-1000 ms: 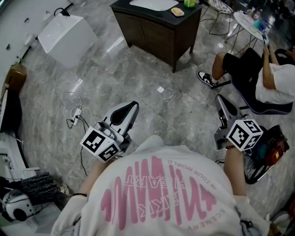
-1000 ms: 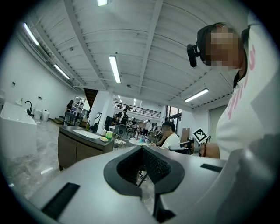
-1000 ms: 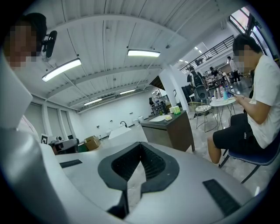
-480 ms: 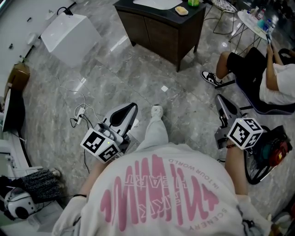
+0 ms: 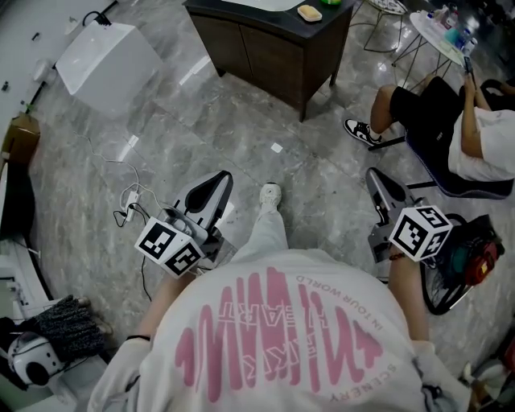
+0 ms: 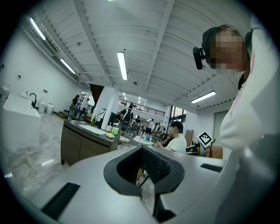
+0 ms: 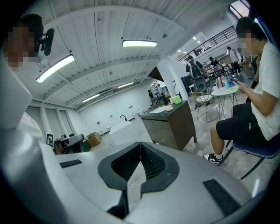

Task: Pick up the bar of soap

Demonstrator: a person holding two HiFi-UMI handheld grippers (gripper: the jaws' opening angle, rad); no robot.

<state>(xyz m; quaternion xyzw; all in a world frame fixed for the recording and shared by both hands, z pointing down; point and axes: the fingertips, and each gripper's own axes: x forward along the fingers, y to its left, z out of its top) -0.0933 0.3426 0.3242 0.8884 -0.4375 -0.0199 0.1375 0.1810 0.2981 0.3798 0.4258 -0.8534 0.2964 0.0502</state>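
We hold the left gripper [image 5: 208,191] and right gripper [image 5: 378,190] closed and empty, well short of the cabinet [image 5: 265,50]. The soap [image 5: 309,13] lies on its top, so nothing needs gripping yet.

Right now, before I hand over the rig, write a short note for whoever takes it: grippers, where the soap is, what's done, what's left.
Left gripper: jaws shut, nothing between them.
Right gripper: jaws shut, nothing between them.
Bar of soap: yellowish, lying on top of the dark cabinet across the floor ahead, far from both grippers.
Done: nothing yet; the soap is untouched.
Left: walk up to the cabinet, open one gripper, close it on the soap and lift. Probably best to keep clear of the seated person on the right.
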